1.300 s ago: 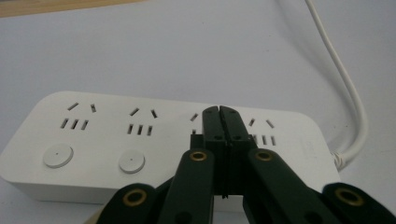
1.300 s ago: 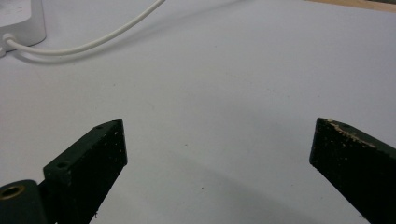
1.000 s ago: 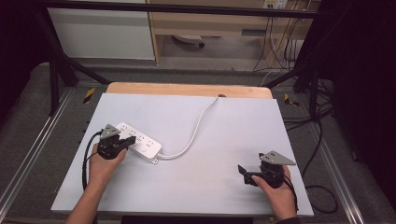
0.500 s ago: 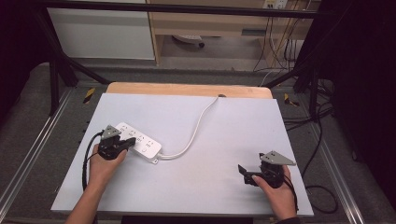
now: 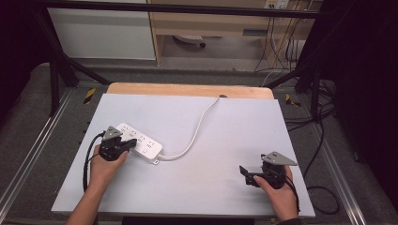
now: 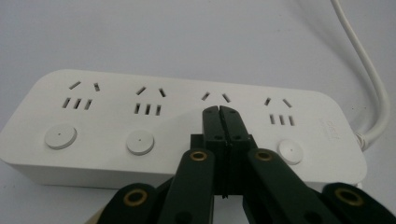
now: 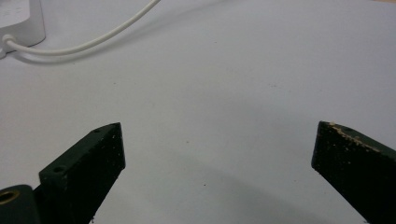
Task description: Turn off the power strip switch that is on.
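1. A white power strip (image 5: 139, 143) lay in the left half of the high view, set at a diagonal on the grey table top (image 5: 211, 187), with its far end toward the upper left of the frame.
2. In the left gripper view the power strip (image 6: 116, 121) spanned nearly the full width of the frame. Four socket groups ran along its top face, each with a round white button (image 6: 60, 136) below it.
3. The left gripper (image 5: 133, 141) sat at the left of the high view, over the near edge of the strip. Its jaws were pressed together with nothing between them.
4. In the left gripper view the joined tips (image 6: 219, 110) rested over the third socket group from the left of the frame. The third button was hidden behind the jaws. Contact with the strip could not be confirmed.
5. A white cable (image 5: 197, 129) left the strip's lower right end and curved up toward the wooden edge (image 5: 187, 89) at the top of the table.
6. The right gripper (image 5: 242, 175) sat at the lower right of the high view, well apart from the strip.
7. In the right gripper view its jaws stood wide apart over bare table, holding nothing. The cable (image 7: 93, 42) crossed the upper left of that frame.
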A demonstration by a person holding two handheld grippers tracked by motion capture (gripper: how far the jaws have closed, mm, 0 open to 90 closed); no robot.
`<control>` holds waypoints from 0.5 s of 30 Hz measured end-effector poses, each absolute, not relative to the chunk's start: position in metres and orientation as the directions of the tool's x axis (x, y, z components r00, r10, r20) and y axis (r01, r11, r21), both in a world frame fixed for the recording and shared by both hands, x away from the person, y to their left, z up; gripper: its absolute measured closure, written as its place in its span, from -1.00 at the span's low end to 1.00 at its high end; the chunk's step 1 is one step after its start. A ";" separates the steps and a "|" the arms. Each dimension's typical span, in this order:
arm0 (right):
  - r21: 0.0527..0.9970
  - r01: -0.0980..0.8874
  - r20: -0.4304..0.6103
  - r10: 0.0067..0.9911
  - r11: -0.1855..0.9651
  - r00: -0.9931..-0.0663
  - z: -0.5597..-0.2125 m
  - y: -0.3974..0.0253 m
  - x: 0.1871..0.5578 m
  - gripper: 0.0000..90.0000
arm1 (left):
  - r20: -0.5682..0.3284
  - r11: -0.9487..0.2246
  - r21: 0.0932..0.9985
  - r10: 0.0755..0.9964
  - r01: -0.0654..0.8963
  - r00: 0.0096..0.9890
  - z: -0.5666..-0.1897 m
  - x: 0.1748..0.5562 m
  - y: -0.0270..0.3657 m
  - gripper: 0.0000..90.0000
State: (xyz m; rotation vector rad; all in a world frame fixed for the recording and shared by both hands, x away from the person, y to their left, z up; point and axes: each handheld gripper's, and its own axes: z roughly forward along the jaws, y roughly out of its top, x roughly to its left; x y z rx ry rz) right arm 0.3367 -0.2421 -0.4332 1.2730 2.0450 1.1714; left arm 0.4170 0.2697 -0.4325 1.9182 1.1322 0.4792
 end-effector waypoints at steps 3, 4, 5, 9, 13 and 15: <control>0.847 0.488 0.047 0.884 0.211 -0.465 -0.433 -0.243 0.337 -0.92 | -0.083 -0.245 0.813 0.849 0.528 0.521 -0.433 0.417 0.270 1.00; 0.848 0.486 0.045 0.887 0.209 -0.460 -0.433 -0.243 0.337 -0.92 | -0.083 -0.245 0.813 0.849 0.528 0.522 -0.433 0.417 0.270 1.00; 0.849 0.485 0.041 0.890 0.208 -0.455 -0.433 -0.243 0.337 -0.92 | -0.082 -0.246 0.814 0.848 0.527 0.523 -0.433 0.417 0.270 1.00; 0.855 0.477 0.035 0.896 0.202 -0.442 -0.433 -0.245 0.336 -0.92 | -0.082 -0.247 0.815 0.847 0.525 0.525 -0.434 0.417 0.270 1.00; 0.852 0.484 0.043 0.895 0.199 -0.444 -0.433 -0.245 0.337 -0.92 | -0.080 -0.248 0.812 0.850 0.529 0.520 -0.434 0.417 0.269 1.00; 0.851 0.485 0.041 0.894 0.203 -0.447 -0.434 -0.245 0.337 -0.92 | -0.084 -0.242 0.813 0.851 0.530 0.518 -0.435 0.417 0.269 1.00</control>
